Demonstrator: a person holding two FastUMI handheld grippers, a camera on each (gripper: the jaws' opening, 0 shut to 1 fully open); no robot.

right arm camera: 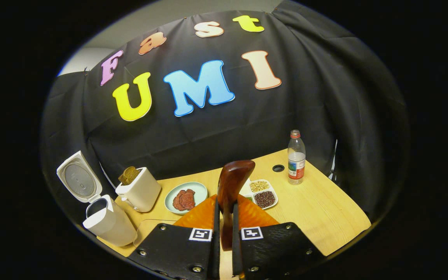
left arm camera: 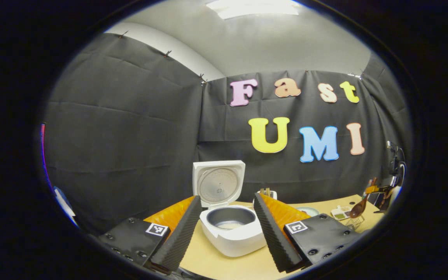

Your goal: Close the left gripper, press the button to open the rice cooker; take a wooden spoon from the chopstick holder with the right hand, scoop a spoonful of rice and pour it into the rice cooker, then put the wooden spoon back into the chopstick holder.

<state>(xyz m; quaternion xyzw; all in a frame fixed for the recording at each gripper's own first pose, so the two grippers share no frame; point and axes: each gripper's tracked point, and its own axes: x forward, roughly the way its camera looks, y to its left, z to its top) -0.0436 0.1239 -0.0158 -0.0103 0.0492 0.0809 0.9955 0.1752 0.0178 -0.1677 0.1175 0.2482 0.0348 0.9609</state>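
The white rice cooker (left arm camera: 231, 237) stands open on the table with its lid (left arm camera: 218, 182) raised; something pale lies at the bottom of its grey pot (left arm camera: 230, 218). My left gripper (left arm camera: 227, 197) is open, its fingers on either side of the cooker and apart from it. Far right, the right gripper (left arm camera: 379, 190) holds the wooden spoon (left arm camera: 358, 208) above a small wire basket (left arm camera: 352, 222). In the right gripper view my right gripper (right arm camera: 226, 204) is shut on the wooden spoon (right arm camera: 231, 182), whose bowl stands upright above the fingers. The open cooker (right arm camera: 105, 223) is at the far left.
A white toaster (right arm camera: 140, 192) with bread stands beside the cooker. To its right come a plate (right arm camera: 173, 192) of dark slices, a divided dish (right arm camera: 263, 194) of beans and grains, and a water bottle (right arm camera: 296, 157). The table (right arm camera: 325, 210) ends just right of the bottle.
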